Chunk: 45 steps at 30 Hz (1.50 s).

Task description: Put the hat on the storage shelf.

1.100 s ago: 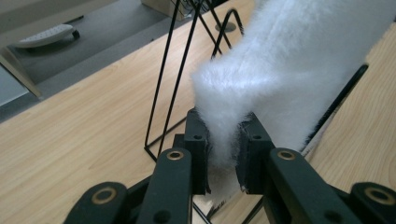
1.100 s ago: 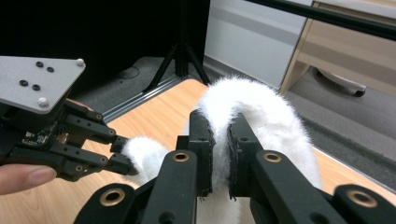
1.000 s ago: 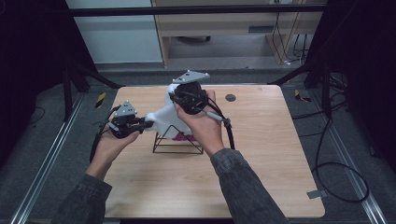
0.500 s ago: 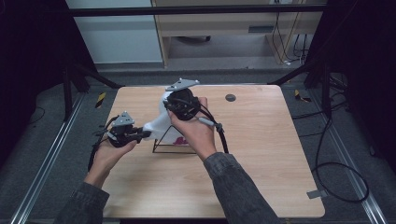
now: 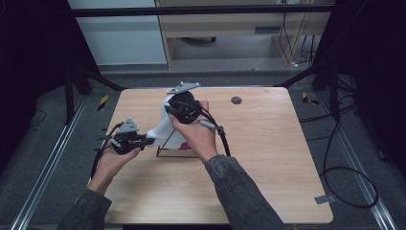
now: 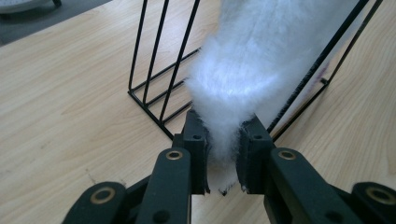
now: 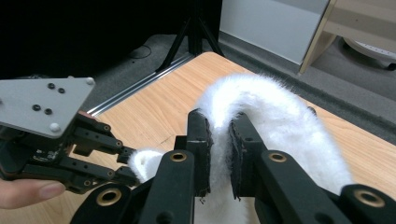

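On a square table of pale wood [image 5: 268,163], a person holds a black two-jaw gripper in each hand. At the left edge of the table, the left gripper [image 5: 143,140] points level toward the middle, its jaws clamped together on one end of a white, fluffy strip of fleece-like cloth [image 5: 160,129]. In the left gripper view the white pile [image 6: 261,60] bulges out from between the pressed pads. Just behind the cloth stands a low rack of thin black wire [image 5: 167,146], with something dark pink lying under it. The cloth rises from the left gripper toward the right gripper [image 5: 173,106], which is held higher, near the table's far middle; its jaws pinch the cloth's other end [image 7: 275,116]. Farther right, a small dark round disc [image 5: 236,100] sits in the tabletop. Around the table lie grey floor, metal rails, black cables, and a pale wooden cabinet [image 5: 225,26] beyond.
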Tool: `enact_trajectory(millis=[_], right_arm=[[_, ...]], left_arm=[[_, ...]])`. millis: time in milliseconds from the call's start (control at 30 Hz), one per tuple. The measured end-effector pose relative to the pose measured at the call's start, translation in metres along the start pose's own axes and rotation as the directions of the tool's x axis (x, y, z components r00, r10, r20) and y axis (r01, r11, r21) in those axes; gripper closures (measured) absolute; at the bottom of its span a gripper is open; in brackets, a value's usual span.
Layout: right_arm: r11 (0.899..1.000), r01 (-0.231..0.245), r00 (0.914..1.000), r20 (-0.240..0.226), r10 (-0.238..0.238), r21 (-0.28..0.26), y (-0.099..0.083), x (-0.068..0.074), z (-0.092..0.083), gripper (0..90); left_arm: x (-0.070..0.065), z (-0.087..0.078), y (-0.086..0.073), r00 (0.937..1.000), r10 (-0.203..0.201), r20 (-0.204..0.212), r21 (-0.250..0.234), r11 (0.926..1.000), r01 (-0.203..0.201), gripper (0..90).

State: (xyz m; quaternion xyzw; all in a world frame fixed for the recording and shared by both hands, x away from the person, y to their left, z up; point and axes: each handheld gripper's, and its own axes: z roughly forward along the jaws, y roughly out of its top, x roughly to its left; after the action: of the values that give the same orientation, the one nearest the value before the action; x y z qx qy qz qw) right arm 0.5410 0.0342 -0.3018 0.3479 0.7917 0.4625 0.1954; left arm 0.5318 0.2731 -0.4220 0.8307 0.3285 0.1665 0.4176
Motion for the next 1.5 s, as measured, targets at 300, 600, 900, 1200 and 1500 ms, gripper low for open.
enact_trajectory(millis=[300, 600, 900, 1200, 1500], right_arm=[[1.000, 0.015, 0.9999, 0.008, -0.015, 0.001, -0.007, 0.011, 0.006, 74.5], [0.999, 0.033, 0.9994, 0.012, -0.033, 0.014, -0.003, 0.019, 0.011, 69.7], [0.999, 0.041, 0.9991, 0.014, -0.041, 0.020, 0.000, 0.022, 0.008, 54.8], [0.997, 0.069, 0.9969, 0.035, -0.071, 0.033, 0.007, 0.020, 0.001, 44.9], [0.993, 0.100, 0.9941, 0.036, -0.103, 0.056, 0.015, 0.011, -0.008, 29.9]], left_arm=[[-0.001, -0.001, -0.009, 0.9997, 0.019, -0.018, 0.020, 0.9996, -0.019, 74.6], [0.004, -0.006, -0.013, 0.9995, -0.001, -0.031, 0.022, 0.9998, 0.002, 74.1], [0.005, -0.017, -0.015, 0.9970, 0.004, -0.078, 0.000, 1.0000, -0.004, 59.8], [0.009, -0.023, -0.019, 0.9940, -0.005, -0.109, 0.005, 1.0000, 0.006, 38.6], [0.006, -0.023, -0.020, 0.9919, -0.009, -0.126, 0.035, 0.9993, 0.014, 16.0]])
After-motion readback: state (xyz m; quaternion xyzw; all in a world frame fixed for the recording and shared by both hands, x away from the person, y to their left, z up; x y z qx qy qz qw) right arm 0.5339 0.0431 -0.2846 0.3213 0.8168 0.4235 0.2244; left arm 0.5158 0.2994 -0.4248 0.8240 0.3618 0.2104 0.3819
